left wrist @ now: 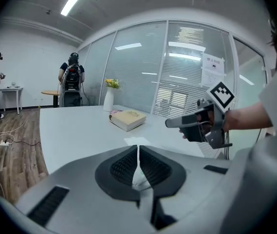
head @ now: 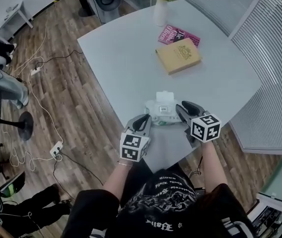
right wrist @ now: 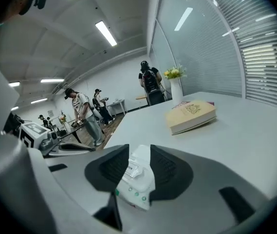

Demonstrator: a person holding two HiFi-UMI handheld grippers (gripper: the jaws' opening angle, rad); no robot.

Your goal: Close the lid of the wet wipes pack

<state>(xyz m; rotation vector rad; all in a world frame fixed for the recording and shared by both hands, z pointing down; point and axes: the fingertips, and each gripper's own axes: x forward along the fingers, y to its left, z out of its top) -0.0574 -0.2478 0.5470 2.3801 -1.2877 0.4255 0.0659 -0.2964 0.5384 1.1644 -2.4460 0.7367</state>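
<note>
Head view: wet wipes pack lies on the near edge of the tabletop, long axis running left-right in frame. Its lid is still flipped open toward the upper frame, away from the person. Left tongs sit at the pack's lower-left end and right tongs at its right end, so the pack is between the two. The right tip looks nearer the lid, so a push down from the far side likely falls to that hand. Tan book, pink book and vase are well apart at upper frame, and nothing is in the way.

Left gripper view: the jaws are closed to a thin slit. A white bit of the pack shows through the gap lower down (underneath, I think, though I can't tell if an edge is pinched). The right tongs are at mid-right of the frame, above the tabletop.

Right gripper view: the jaws stand clearly apart. The pack is straight ahead and low between them, and the pads do not look pressed on it. The tan book is at upper right, beyond. People stand far off at left (not relevant).
</note>
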